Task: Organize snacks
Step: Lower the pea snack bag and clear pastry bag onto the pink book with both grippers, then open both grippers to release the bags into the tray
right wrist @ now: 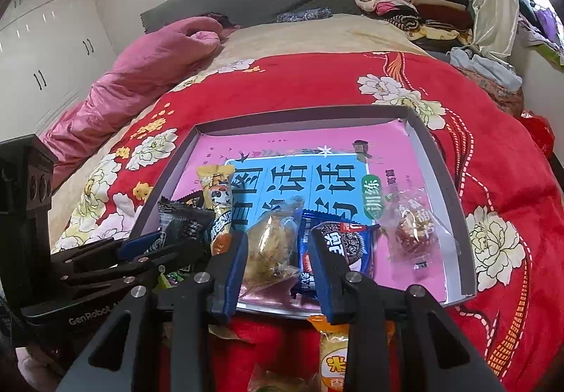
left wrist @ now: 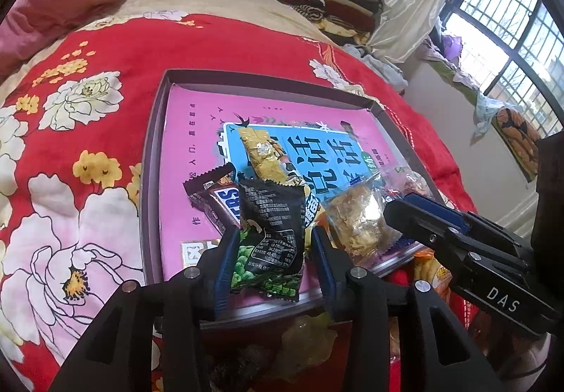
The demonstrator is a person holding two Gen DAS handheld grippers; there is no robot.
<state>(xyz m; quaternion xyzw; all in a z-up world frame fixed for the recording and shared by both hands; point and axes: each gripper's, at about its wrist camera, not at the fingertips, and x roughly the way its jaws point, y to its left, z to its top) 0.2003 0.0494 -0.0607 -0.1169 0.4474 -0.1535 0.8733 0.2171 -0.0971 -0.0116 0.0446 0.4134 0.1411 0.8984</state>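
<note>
A shallow grey tray [left wrist: 155, 145] [right wrist: 454, 208] with a pink and blue printed floor lies on the red floral bedspread. In it lie a Snickers bar [left wrist: 215, 201], a yellow snack stick [left wrist: 264, 159] [right wrist: 218, 205], a clear bag of golden pastry [left wrist: 359, 219] [right wrist: 271, 244], an Oreo pack [right wrist: 349, 244] and a clear bag of brown sweets [right wrist: 412, 233]. My left gripper [left wrist: 273, 251] holds a black and green snack packet [left wrist: 271, 233] over the tray's near edge. My right gripper [right wrist: 276, 261] is open above the pastry bag and Oreo pack, holding nothing.
More snack packets lie on the bedspread in front of the tray, among them an orange one [right wrist: 335, 356] and a yellowish one [left wrist: 306, 339]. A pink pillow [right wrist: 141, 74] and a pile of folded clothes [right wrist: 405, 0] sit at the far end of the bed.
</note>
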